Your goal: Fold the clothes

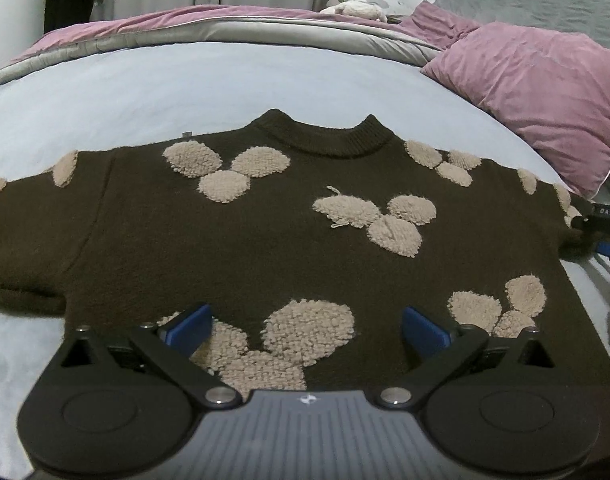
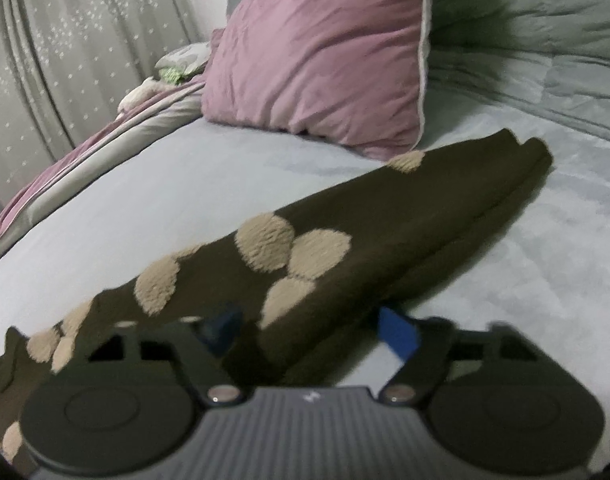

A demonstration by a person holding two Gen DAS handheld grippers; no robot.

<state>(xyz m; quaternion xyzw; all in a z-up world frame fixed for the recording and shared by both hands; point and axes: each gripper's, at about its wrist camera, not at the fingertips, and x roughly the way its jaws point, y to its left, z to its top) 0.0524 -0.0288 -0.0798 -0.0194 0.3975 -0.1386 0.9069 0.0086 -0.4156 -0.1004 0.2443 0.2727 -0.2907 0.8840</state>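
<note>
A dark brown sweater (image 1: 265,232) with fluffy beige patches lies flat on the light blue bed sheet (image 1: 145,92), collar away from me. My left gripper (image 1: 305,326) is open and hovers over the sweater's hem, holding nothing. In the right wrist view, the sweater's right sleeve (image 2: 385,216) stretches away toward the pink pillow. My right gripper (image 2: 309,330) is open with the sleeve's near part between its blue pads (image 2: 399,332); the view is blurred. The right gripper also shows at the left wrist view's right edge (image 1: 605,224) by the sleeve.
A pink pillow (image 1: 545,96) lies right of the sweater, also in the right wrist view (image 2: 325,48). A pink and grey duvet (image 1: 185,28) is bunched along the far side. A grey quilt (image 2: 545,40) sits behind the pillow. Star-patterned curtains (image 2: 65,40) hang beyond.
</note>
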